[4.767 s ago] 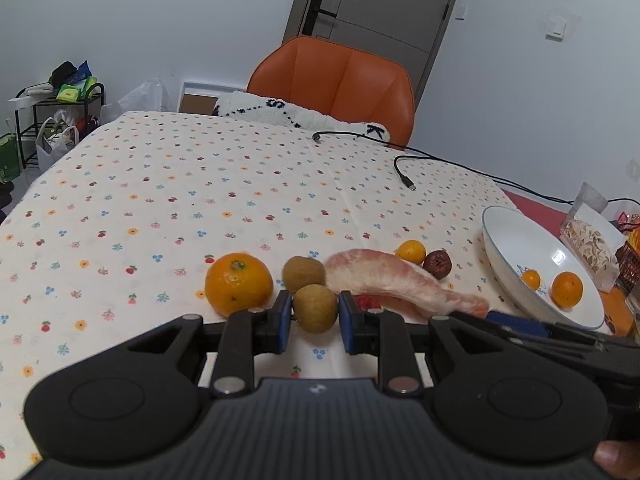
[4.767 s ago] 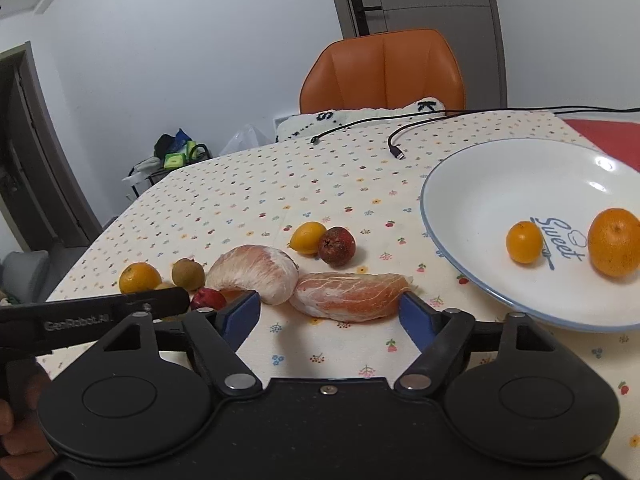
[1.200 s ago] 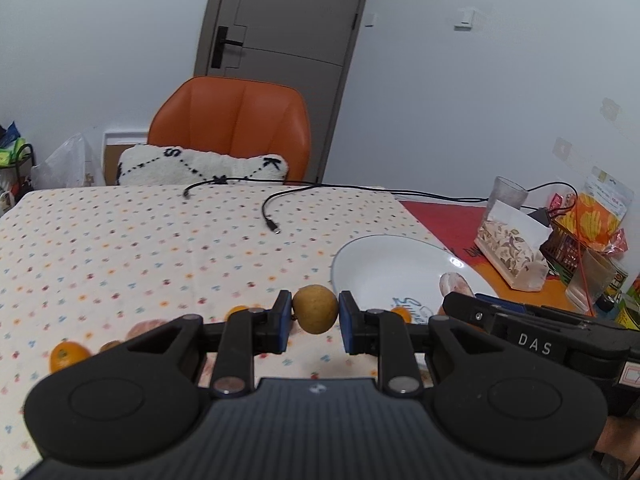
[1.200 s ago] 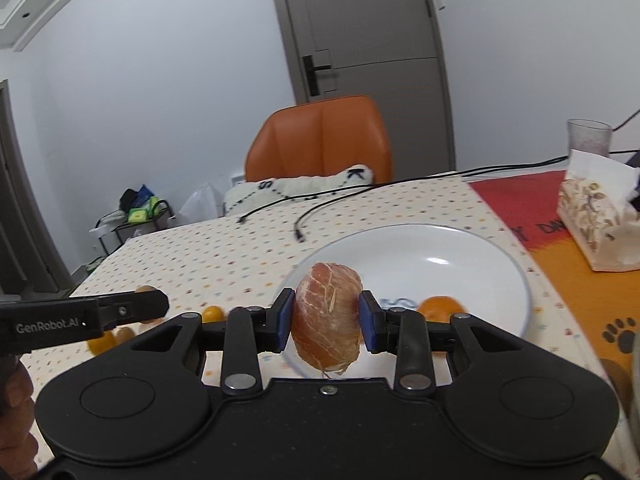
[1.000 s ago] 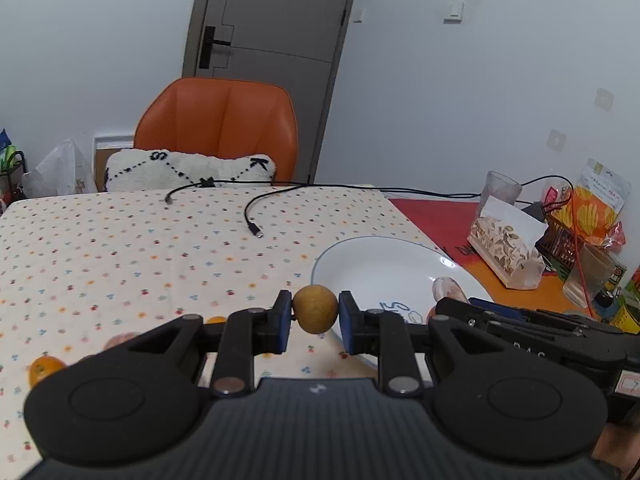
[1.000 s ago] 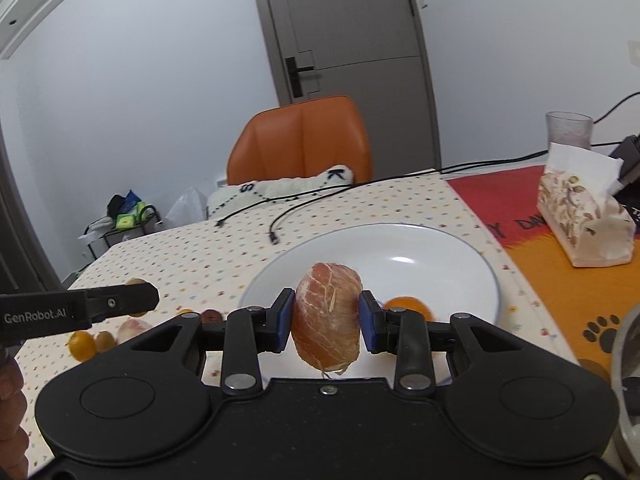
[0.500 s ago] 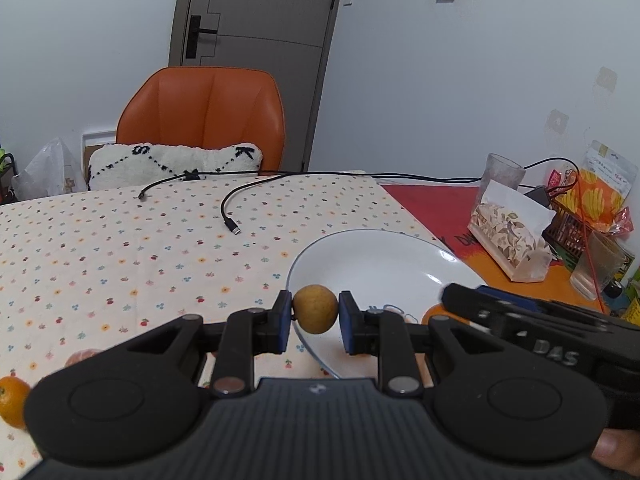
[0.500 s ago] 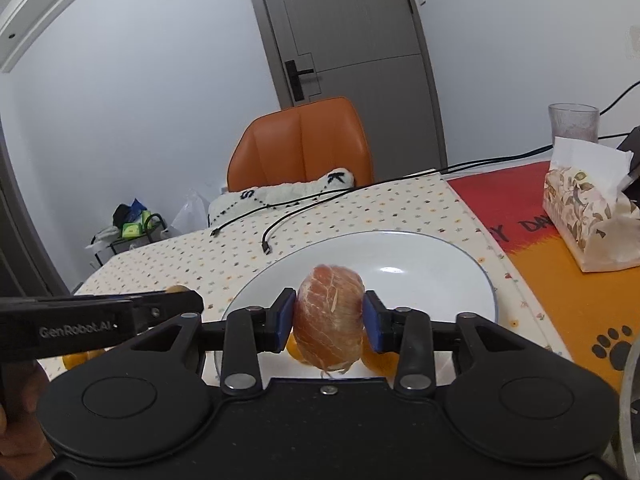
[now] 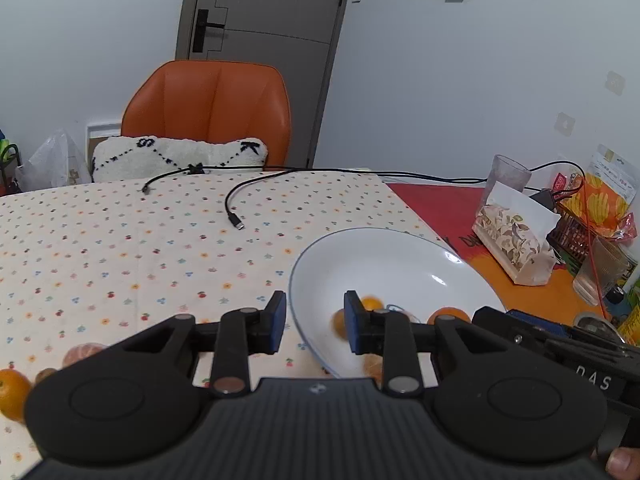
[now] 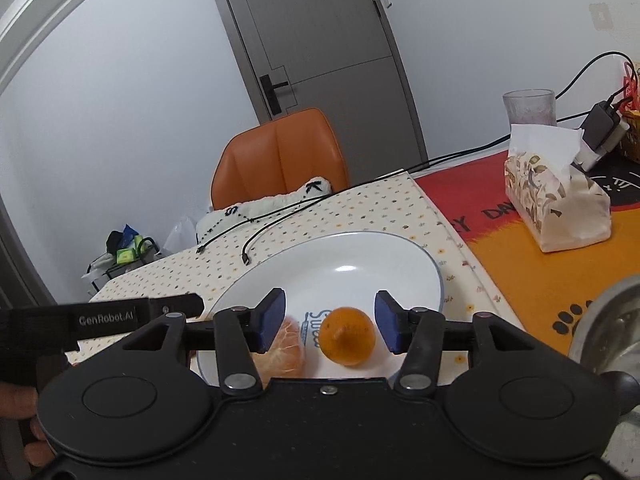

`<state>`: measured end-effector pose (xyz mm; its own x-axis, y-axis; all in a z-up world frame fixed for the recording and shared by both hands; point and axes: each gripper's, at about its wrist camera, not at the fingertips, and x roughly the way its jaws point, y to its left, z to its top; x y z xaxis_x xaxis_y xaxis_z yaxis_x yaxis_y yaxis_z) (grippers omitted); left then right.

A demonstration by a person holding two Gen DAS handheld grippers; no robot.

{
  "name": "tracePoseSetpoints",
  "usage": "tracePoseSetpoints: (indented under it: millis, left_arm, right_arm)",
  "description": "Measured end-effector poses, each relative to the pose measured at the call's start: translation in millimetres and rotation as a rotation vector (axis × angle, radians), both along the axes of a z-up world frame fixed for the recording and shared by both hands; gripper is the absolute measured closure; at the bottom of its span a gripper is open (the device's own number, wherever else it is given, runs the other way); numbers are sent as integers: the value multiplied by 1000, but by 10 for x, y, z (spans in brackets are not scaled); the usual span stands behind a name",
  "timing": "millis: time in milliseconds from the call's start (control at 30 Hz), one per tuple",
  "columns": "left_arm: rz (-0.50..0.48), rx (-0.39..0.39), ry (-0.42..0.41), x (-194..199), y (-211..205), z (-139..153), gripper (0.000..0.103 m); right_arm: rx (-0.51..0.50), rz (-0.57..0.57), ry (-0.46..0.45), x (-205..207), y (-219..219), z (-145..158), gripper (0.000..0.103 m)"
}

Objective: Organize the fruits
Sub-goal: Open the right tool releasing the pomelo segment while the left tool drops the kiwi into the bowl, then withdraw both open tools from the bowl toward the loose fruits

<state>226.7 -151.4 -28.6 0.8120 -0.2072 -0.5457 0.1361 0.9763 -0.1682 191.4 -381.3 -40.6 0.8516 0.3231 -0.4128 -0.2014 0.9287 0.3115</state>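
Observation:
My left gripper [image 9: 315,320] hangs over the near-left rim of the white plate [image 9: 384,256]. Its jaws are opening and nothing sits between the pads. The small tan fruit [image 9: 339,323] is a blur just below them, inside the plate. My right gripper [image 10: 329,320] is over the same plate [image 10: 400,248], its jaws also opening and apart from everything. The pomelo segment [image 10: 282,354] lies in the plate under its left finger, next to an orange [image 10: 346,340]. A smaller orange [image 9: 370,303] rests farther in.
On the flowered tablecloth at the left lie a peeled pomelo piece [image 9: 82,354] and an orange [image 9: 12,394]. A tissue box [image 10: 556,208], a glass [image 10: 528,108] and cables [image 9: 234,208] stand beyond the plate. An orange chair [image 9: 208,116] is behind the table.
Both pairs of jaws have spread. The tan fruit has left the left gripper and dropped towards the plate. The pomelo segment has left the right gripper and now lies in the plate.

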Motion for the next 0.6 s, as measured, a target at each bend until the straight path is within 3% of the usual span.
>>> tracePoseSetpoints:
  millis: [133,300,400,600]
  left_arm:
    - [15,3,8,-56,69,16,69]
    - [50,-3,-7,-181,187,58,41]
    - [62,1,-17,-250,252,83,31]
    - [113,17,-27,-371,418,112,21]
  right_arm:
    - [0,6,7,-23,28,-27,49]
    - [-8,18,16,-71,101,-47,47]
    - [-18,21,13,-109,160,-28,42]
    - [-28,21,12,-183,260,-21,32]
